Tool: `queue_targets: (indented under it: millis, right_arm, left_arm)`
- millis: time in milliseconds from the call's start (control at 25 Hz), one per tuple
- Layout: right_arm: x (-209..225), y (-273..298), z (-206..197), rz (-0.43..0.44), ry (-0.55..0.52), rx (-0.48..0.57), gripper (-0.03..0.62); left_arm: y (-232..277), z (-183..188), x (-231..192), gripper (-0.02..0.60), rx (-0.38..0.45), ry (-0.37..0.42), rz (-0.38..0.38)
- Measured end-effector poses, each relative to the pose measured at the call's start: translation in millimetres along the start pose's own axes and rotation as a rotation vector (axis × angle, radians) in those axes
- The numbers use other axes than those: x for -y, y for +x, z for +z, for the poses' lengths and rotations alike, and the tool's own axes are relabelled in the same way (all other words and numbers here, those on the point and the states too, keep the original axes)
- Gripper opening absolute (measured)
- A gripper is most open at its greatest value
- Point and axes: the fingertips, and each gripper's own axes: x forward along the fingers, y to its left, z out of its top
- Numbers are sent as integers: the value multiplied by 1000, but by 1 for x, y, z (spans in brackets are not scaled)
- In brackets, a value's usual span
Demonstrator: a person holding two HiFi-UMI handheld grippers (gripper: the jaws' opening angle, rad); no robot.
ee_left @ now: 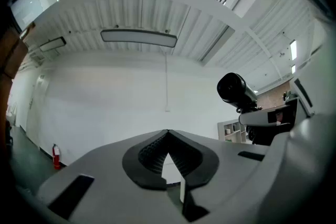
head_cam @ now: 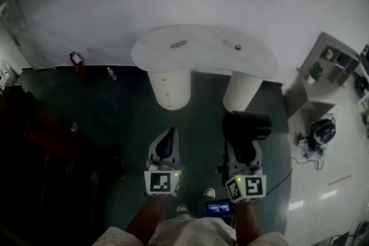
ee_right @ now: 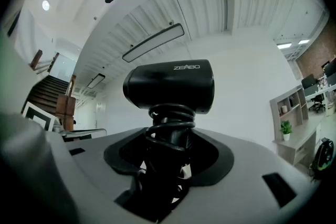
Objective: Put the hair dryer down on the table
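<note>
At seven o'clock in the head view, the left gripper (head_cam: 166, 144) has its jaws together, empty. At five o'clock, the right gripper (head_cam: 243, 152) clamps the handle of the black hair dryer (head_cam: 248, 125), which stands upright, well apart from the white table (head_cam: 202, 57) at twelve o'clock

The hair dryer (ee_right: 169, 86) is black with pale lettering. The table (head_cam: 202, 57) is white, and left of the table a red fire extinguisher (head_cam: 75, 60) stands on dark greenish floor (head_cam: 202, 118).

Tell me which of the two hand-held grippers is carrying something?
The right hand-held gripper: its jaws clamp the cord-wrapped handle of a black hair dryer. The left hand-held gripper is shut, with nothing between its jaws.
</note>
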Motion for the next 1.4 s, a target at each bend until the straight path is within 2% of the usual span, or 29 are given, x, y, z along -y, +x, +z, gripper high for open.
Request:
queue_targets:
  millis: [240, 480, 1080, 1400]
  right_arm:
    - [-15, -49, 27, 21, -30, 60, 225]
    - [-11, -70, 29, 64, -15, 65, 225]
    - [38, -77, 29, 147, 20, 49, 225]
    - [49, -56, 26, 168, 20, 45, 225]
  left_arm:
    - [-59, 20, 37, -3, 11, -15, -9]
    - [-75, 29, 60, -3, 35, -7, 17]
    - [-58, 36, 109, -3, 53, 12, 80]
    - [-34, 35, 114, -3, 68, 5, 84]
